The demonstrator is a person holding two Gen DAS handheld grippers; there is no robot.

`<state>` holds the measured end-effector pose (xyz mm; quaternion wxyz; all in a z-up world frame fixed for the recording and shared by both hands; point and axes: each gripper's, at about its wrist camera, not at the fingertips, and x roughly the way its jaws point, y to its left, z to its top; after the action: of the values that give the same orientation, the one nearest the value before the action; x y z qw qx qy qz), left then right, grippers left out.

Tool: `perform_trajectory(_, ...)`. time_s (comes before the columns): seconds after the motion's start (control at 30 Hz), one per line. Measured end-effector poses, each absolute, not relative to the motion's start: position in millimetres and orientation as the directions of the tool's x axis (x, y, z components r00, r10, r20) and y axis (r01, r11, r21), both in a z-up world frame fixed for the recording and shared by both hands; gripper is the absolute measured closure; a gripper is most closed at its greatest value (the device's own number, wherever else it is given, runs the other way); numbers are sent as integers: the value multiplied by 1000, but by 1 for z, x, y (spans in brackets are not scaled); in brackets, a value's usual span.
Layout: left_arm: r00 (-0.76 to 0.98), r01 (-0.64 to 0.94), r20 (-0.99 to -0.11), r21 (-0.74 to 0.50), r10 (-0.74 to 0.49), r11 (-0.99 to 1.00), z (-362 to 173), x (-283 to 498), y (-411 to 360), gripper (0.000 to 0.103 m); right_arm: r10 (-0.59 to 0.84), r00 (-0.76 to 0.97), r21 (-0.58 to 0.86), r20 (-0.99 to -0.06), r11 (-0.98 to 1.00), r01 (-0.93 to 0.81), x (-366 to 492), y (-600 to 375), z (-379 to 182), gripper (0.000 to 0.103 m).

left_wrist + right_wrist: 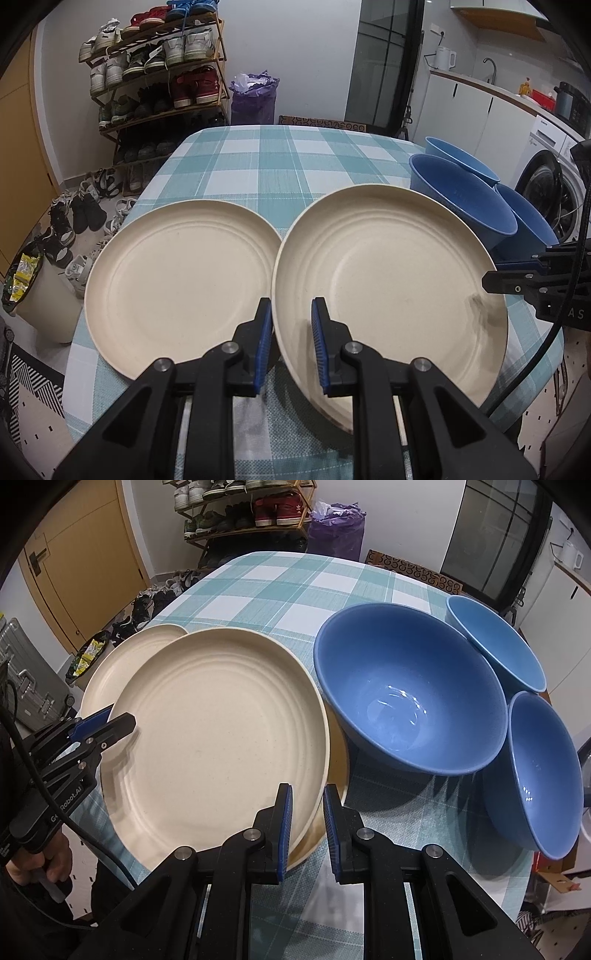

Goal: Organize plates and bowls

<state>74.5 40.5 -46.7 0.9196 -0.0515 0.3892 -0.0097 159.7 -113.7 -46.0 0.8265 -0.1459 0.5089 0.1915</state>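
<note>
Risk: lifted cream plate (218, 738) is pinched only at its rims, left gripper (290, 332) on its left edge, right gripper (307, 823) on the near-right edge; uneven pull tilts it or it slips onto the plate underneath (338, 771). Both jaws narrow, clamped on that rim. Plates are matte, speckled, ringed. Second cream plate (181, 273) sits left on the table (258, 166); three blue bowls (406, 690) right.
</note>
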Motion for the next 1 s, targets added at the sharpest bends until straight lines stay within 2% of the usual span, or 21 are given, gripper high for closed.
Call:
perform_trajectory(0.57, 681, -7, -731, -83, -56, 996, -61, 80, 31, 85, 131, 412, -76, -902, 890, -450, 167, -117, -64, 86)
perform_trajectory(1.0, 684, 0, -729, -12, -9, 1000, -69, 82, 20, 85, 82, 438, -139, -895, 882, -450, 169, -115, -74, 86)
